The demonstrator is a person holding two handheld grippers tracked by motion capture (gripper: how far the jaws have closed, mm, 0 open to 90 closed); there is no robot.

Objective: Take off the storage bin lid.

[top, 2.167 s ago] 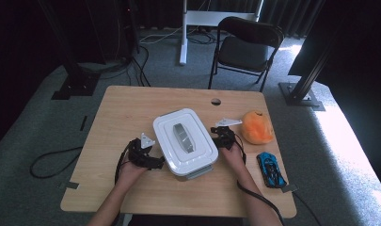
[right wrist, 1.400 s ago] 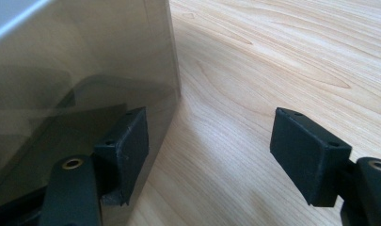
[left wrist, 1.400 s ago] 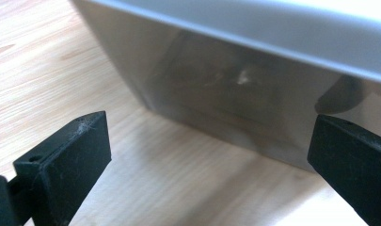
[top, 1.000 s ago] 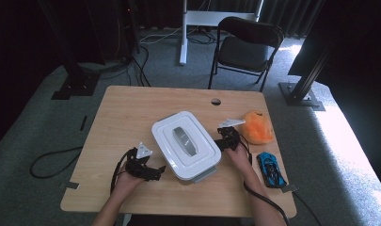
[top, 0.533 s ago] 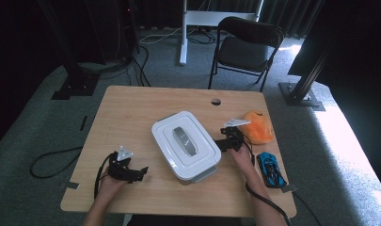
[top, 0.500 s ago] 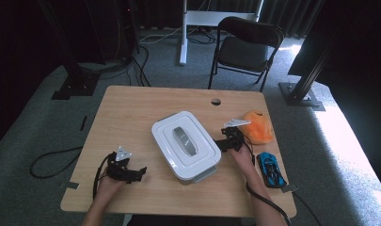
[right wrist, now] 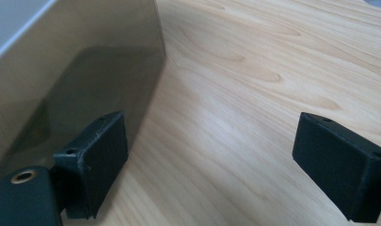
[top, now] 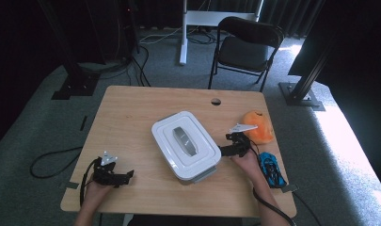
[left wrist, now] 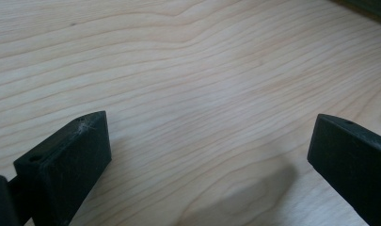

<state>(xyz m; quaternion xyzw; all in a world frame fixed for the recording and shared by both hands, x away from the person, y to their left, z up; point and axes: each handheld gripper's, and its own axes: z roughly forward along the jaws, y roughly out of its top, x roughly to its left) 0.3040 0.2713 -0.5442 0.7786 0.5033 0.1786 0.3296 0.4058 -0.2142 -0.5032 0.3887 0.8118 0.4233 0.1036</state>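
Note:
A white lidded box point(top: 186, 144) with a grey handle on its lid sits in the middle of the wooden table point(top: 131, 113). My left gripper point(top: 127, 176) rests near the table's front left corner, well apart from the box, open over bare wood point(left wrist: 202, 94). My right gripper point(top: 222, 150) lies just right of the box, open, its jaws pointing at the box's side wall point(right wrist: 70, 70) with nothing between them. In the left gripper view the gripper point(left wrist: 209, 160) shows wide-spread jaws; the right gripper point(right wrist: 211, 165) is likewise spread.
An orange soft object point(top: 257, 127) lies at the table's right side and a blue toy car point(top: 271, 169) near the front right edge. A black folding chair point(top: 247, 47) stands behind the table. A cable hole point(top: 216, 101) is at the back edge.
My left gripper has drawn away from the box's left side toward the front left corner. The right gripper has shifted slightly right of the box. The box stays put.

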